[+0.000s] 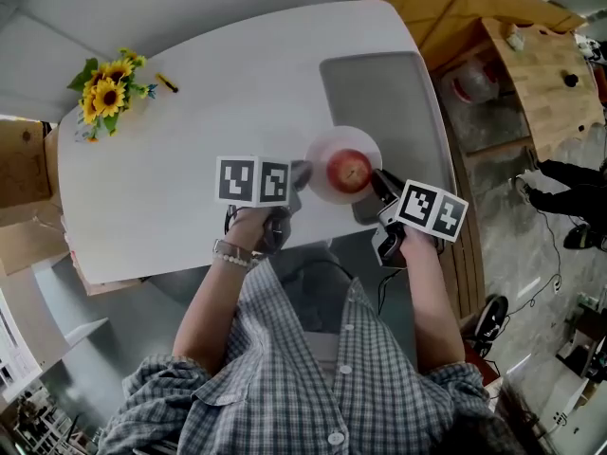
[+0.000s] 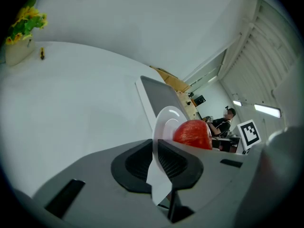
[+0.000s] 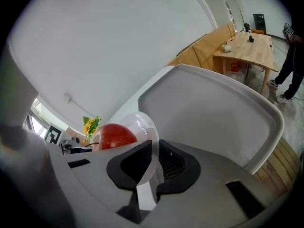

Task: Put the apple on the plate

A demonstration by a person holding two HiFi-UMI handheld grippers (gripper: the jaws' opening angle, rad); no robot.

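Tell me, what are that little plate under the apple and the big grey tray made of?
The plate looks like thin, glossy white plastic: its rim is slim, seems slightly translucent and carries bright highlights, though glazed ceramic can't be ruled out. The tray looks like matte grey plastic, with rounded moulded corners and no shine.

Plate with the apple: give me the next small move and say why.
Probably lower the plate level onto the white table. The apple already sits on it, and the left tongs and right tongs are each shut on its rim, so tilting could roll the apple off.
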